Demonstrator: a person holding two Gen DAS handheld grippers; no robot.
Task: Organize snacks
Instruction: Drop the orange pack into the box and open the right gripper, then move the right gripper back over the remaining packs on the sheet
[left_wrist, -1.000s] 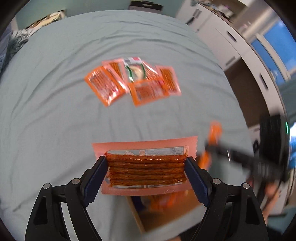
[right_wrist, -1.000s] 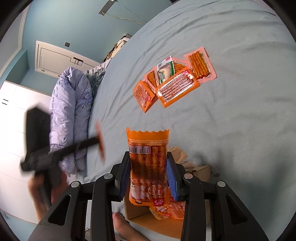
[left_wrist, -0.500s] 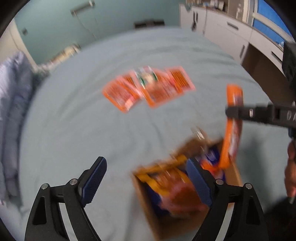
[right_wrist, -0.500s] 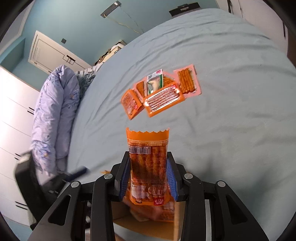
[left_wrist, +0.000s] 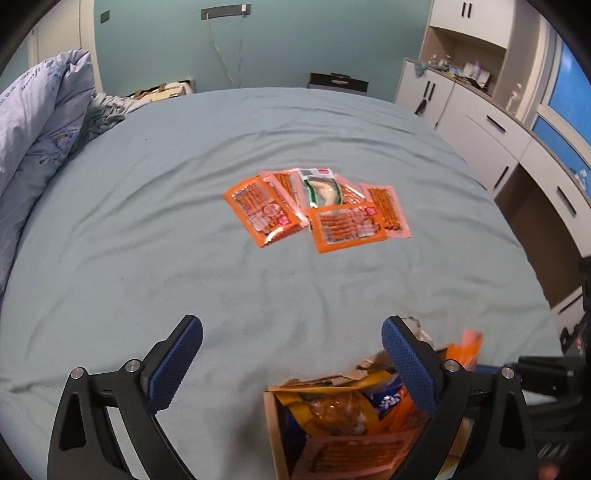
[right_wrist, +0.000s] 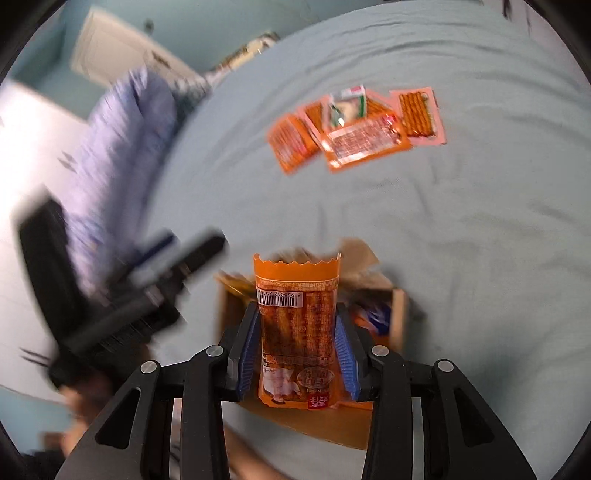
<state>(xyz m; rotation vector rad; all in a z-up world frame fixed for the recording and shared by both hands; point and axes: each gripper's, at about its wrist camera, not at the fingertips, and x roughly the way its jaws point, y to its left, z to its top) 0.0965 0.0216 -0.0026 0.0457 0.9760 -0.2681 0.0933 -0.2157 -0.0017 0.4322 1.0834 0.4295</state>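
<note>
Hanging over the near edge of the bed (left_wrist: 155, 236), the left gripper (left_wrist: 291, 354) now has its jaws spread wide with nothing between them; a second ago they clamped a pale pink pack of spicy strips. That pack appears to lie on top of the load in the cardboard box (left_wrist: 275, 432) just below, so one more snack looks to be put away. The right gripper (right_wrist: 297, 350) still holds its jaws closed on an orange snack pack (right_wrist: 297, 325), carried upright, and it has come over the box (right_wrist: 399, 317), where half a second ago it sat short of it. My judgement is that this pack goes in next.

The held pack is a flat orange sachet with a zigzag top edge, a white barcode label and a clear window showing reddish sticks; it should flex easily when let go. The box already holds yellow, blue and orange wrappers, and its flaps look torn. Well apart from it, mid-bed, the remaining packs (left_wrist: 317, 206) lie in an overlapping fan: several orange and pink ones and one green-and-white. Those are not yet sorted.
</note>
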